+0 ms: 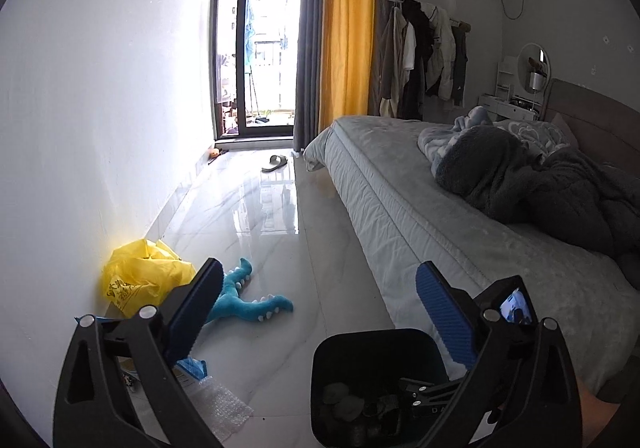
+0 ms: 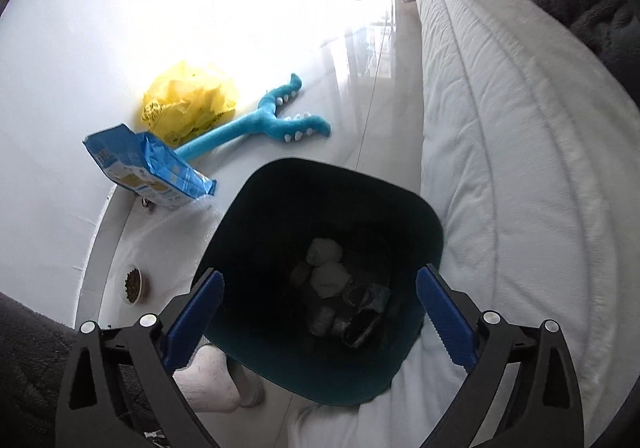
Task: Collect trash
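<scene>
Bed point(image 2: 520, 167) borders the tiled floor point(image 1: 280, 215). Dark bin point(image 2: 280, 199) stands beside it, crumpled trash point(image 2: 326, 268) at its bottom. Right gripper point(image 2: 320, 324) hangs above the bin, jaws spread wide, empty. Left gripper point(image 1: 320, 312) likewise wide apart, holding nothing. Yellow bag point(image 1: 140, 280) lies against the wall. Only the right view shows the blue packet point(image 2: 152, 167) whole and a filled bowl point(image 2: 133, 283).

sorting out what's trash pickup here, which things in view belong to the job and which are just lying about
Part of the job:
- dark bin with crumpled white wads already inside
- yellow plastic bag by the wall
- bubble wrap on the floor, probably trash

Just lying about:
- blue plush toy
- blue pet food bag
- bowl of kibble
- slipper
- bed
</scene>
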